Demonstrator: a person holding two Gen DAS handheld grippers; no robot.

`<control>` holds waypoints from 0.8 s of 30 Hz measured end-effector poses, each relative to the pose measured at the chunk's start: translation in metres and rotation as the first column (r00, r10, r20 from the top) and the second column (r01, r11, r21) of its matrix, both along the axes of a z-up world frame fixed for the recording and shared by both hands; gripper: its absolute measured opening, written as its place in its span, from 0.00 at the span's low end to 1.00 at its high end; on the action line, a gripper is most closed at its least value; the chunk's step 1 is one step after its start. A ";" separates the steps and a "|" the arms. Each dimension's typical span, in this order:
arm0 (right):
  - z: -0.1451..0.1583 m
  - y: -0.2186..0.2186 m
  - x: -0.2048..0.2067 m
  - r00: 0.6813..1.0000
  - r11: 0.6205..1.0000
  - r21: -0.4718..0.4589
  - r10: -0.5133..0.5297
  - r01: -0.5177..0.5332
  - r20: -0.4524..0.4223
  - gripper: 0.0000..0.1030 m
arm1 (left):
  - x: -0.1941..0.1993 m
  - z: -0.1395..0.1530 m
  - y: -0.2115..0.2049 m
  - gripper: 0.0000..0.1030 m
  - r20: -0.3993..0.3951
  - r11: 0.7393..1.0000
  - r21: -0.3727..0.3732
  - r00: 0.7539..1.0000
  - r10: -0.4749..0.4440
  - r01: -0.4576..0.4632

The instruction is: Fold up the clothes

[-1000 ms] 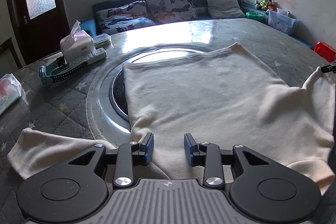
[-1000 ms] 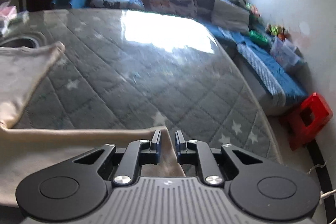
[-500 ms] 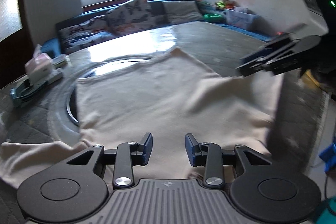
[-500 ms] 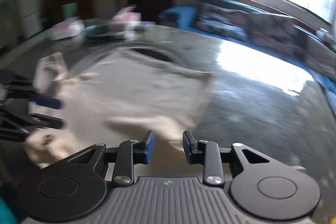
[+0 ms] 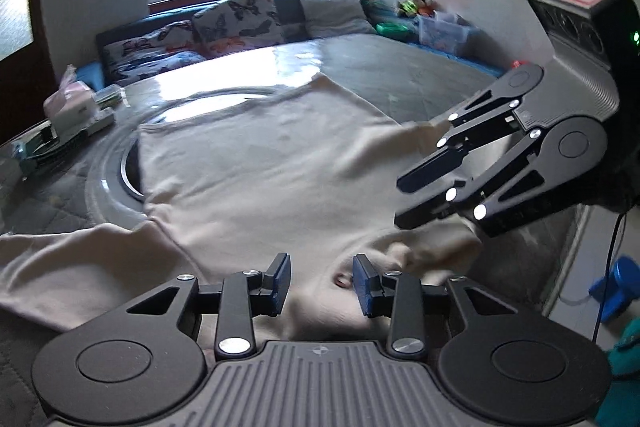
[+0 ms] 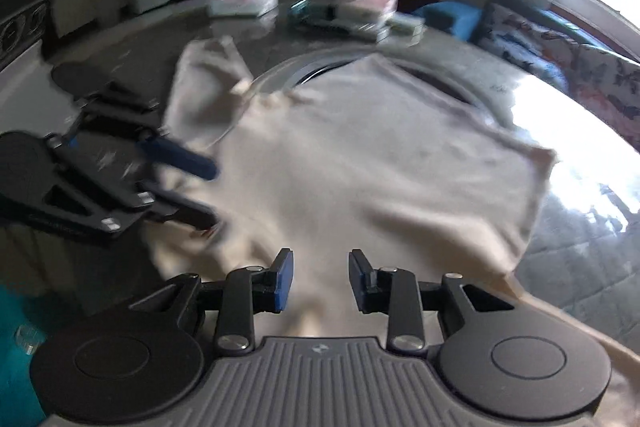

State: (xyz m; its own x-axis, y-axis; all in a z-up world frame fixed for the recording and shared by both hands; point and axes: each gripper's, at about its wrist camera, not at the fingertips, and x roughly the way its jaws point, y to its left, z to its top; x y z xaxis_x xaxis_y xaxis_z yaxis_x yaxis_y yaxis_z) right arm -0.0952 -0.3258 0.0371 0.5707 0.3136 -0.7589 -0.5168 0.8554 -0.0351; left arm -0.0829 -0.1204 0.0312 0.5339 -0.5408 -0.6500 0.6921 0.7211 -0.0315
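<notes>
A cream T-shirt [image 5: 256, 167] lies spread on the round table, partly over the glass turntable; it also shows in the right wrist view [image 6: 380, 167]. My left gripper [image 5: 321, 281] is open and empty, just above the shirt's collar end. My right gripper [image 6: 320, 279] is open and empty over the shirt's near edge. The right gripper also shows in the left wrist view [image 5: 402, 203], hovering open above the shirt's right shoulder. The left gripper shows blurred in the right wrist view [image 6: 208, 191], over the collar side.
A glass turntable [image 5: 116, 163] sits in the middle of the quilted table cover [image 5: 400, 67]. A tissue box [image 5: 76, 103] and small items stand at the table's far left. Cushions [image 5: 240, 15] line a bench under the window. A blue object [image 5: 616, 291] lies on the floor at right.
My right gripper let go of the shirt's sleeve, opened, and swung left to face the shirt's middle. My left gripper turned a little right and stayed open. The right sleeve now lies folded inward.
</notes>
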 end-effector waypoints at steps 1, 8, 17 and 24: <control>0.001 -0.005 0.007 0.999 0.999 0.007 -0.032 0.031 0.011 0.29 | 0.004 0.002 0.002 0.36 -0.003 1.000 -0.010 1.000 0.015 -0.015; -0.014 -0.036 0.047 0.974 0.974 0.019 -0.224 0.224 -0.012 0.30 | 0.031 0.006 0.014 0.36 -0.033 0.993 -0.057 0.994 0.105 -0.107; -0.011 -0.040 0.045 0.974 0.972 0.053 -0.228 0.227 0.004 0.32 | 0.058 0.002 0.018 0.36 -0.085 0.976 -0.124 0.982 0.167 -0.177; -0.017 -0.038 0.046 0.972 0.971 0.045 -0.234 0.234 -0.010 0.33 | 0.073 -0.007 0.040 0.36 -0.120 0.946 -0.122 0.950 0.287 -0.302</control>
